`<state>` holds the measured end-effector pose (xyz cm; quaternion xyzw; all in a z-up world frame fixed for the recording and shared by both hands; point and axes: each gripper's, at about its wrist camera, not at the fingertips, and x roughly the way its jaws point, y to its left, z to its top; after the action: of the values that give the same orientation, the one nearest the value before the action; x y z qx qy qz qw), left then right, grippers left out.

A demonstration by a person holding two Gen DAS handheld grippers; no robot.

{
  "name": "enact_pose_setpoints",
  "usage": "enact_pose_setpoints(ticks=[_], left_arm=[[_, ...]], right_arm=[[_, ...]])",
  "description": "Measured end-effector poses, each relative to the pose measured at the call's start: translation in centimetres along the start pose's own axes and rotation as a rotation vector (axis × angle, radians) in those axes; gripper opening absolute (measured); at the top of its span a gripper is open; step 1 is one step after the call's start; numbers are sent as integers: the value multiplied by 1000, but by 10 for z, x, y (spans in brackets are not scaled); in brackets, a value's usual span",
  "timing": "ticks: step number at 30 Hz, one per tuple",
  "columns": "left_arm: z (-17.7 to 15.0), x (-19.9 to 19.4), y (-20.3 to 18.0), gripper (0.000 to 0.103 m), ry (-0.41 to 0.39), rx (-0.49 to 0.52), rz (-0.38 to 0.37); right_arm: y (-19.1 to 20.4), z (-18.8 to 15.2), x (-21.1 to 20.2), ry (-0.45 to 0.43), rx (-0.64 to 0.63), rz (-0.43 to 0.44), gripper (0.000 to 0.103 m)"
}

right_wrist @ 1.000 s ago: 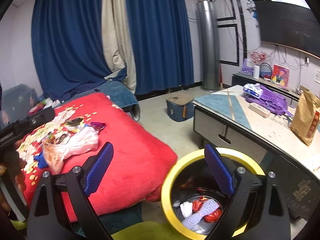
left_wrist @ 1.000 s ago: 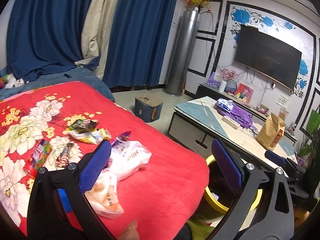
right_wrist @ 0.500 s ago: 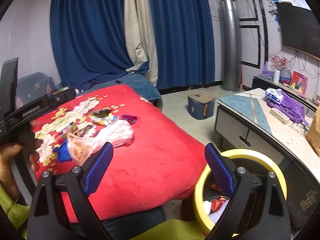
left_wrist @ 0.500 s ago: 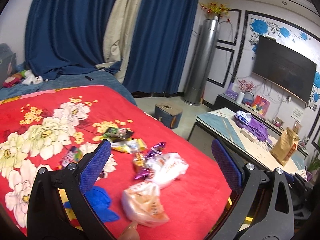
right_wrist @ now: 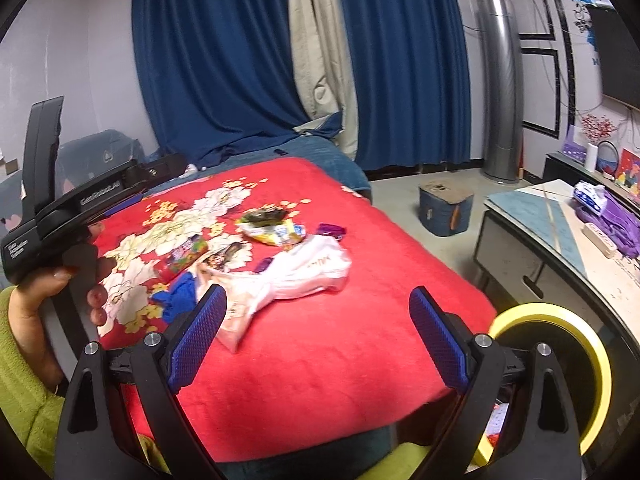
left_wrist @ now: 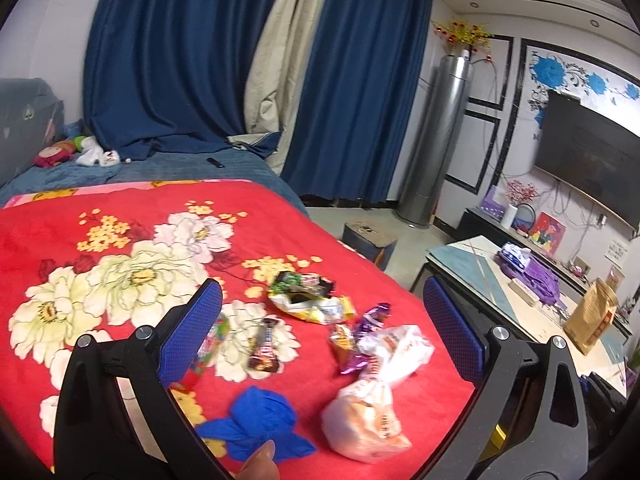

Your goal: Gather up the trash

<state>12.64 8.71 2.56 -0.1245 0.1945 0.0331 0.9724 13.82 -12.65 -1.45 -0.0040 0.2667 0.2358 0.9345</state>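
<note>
Red blanket (left_wrist: pixel 120 208): it has a white and yellow flower print and it carries all the trash, which lies in a group near its right edge.
Left gripper (left_wrist: pixel 320 328): its blue-padded jaws stand wide apart and hold nothing; it hangs above the trash.
Right gripper (right_wrist: pixel 316 336): its jaws are also wide apart and empty, above the near edge of the blanket.
Plastic bags (left_wrist: pixel 376 384): two pale crumpled ones touch each other at the near right corner of the group.
Blue wad (left_wrist: pixel 260 420): it lies just beside the bags, close to the near edge.
Wrappers (left_wrist: pixel 312 304): a yellow one with a dark one on it lies farther back; a purple one (left_wrist: pixel 368 332) touches the bags; a dark candy bar (left_wrist: pixel 264 348) lies to the left.
Bin (right_wrist: pixel 560 360): it has a yellow rim and stands on the floor beside the right edge of the blanket, below the right gripper.
Hand (right_wrist: pixel 48 292): it grips the handle of the left gripper; the sleeve is green.
</note>
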Motion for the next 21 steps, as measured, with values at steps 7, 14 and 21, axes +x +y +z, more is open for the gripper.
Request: enact_pose_setpoints(ticks=[7, 14, 21], left_arm=[[0, 1, 22, 92, 10, -19, 50], [0, 7, 43, 92, 32, -24, 93], [-7, 18, 70, 92, 83, -54, 131]], right_arm=[[28, -1, 14, 26, -45, 51, 90], [42, -2, 35, 83, -41, 95, 90], [48, -7, 64, 159, -3, 108, 90]])
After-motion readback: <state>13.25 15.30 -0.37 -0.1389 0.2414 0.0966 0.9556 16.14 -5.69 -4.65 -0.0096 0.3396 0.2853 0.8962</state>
